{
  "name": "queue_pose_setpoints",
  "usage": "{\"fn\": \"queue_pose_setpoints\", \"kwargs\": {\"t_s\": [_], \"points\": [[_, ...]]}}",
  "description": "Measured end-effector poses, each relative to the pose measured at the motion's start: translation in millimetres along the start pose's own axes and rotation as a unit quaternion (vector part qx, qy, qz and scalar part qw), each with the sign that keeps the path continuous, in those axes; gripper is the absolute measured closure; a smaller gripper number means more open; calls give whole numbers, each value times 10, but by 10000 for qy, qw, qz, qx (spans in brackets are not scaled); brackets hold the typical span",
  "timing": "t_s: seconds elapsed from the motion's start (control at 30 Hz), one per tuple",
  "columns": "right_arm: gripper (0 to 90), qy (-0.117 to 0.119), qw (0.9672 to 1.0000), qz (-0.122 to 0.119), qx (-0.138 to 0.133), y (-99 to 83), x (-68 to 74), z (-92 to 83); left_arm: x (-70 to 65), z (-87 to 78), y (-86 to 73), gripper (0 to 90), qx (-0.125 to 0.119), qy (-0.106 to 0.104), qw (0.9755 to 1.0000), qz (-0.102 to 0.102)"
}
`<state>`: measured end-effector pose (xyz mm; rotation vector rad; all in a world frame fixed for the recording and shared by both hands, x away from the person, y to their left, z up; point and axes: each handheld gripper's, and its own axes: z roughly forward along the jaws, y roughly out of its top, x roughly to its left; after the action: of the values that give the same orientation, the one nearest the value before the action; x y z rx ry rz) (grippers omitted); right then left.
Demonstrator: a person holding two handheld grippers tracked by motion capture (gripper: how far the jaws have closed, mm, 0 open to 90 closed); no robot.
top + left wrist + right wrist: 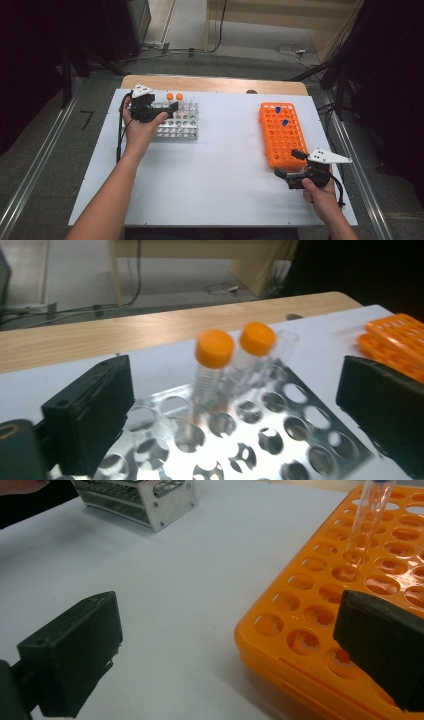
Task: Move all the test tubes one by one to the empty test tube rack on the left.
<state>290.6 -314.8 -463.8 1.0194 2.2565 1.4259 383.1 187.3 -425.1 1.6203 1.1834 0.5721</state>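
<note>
- From the high view, I see my left gripper (167,111) at the metal rack (186,131) near the far left of the white table (215,170), its jaws spread with nothing between them. Two orange-capped tubes (174,97) stand upright in the rack's far row, just beyond the jaws.
- In that view my right gripper (290,167) sits at the near end of the orange rack (280,142), jaws wide and empty. Two blue-capped tubes (281,116) stand in the far half of that rack.
- In the left gripper view, the jaws stand wide apart; both orange-capped tubes (212,372) stand in the metal rack (280,440) between and beyond them, touched by neither pad.
- In the right gripper view, the jaws are wide and hold nothing. One jaw hangs over the orange rack's (310,630) near corner, the other over the bare table (190,580). A clear tube (367,515) stands upright in the rack, and the metal rack (145,500) sits well apart.
</note>
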Motion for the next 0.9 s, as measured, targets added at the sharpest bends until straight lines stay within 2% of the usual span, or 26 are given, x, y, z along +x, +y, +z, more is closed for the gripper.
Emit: {"fn": "queue_pose_setpoints", "kwargs": {"t_s": [0.27,0.5,0.6,0.73,0.83,0.9], "points": [[0,-152,9999,-6,-26,94,8,54,-151,-266,-109,0,-173,-322,9993,42],[72,-443,9989,100,-132,207,-75,94,-297,-469,-268,0,-223,-441,9987,127],[160,-777,9967,242,-77,260,-126,142,-362,-533,-333,0,-222,-461,9985,173],[288,-1084,9932,418,-85,301,-216,217,-462,-621,-419,0,-259,-561,9979,180],[362,-1149,9925,420,-83,321,-269,299,-533,-670,-472,0,-261,-596,9977,162],[427,-1207,9918,428,-17,343,-307,370,-597,-706,-513,0,-254,-625,9975,230]]}}
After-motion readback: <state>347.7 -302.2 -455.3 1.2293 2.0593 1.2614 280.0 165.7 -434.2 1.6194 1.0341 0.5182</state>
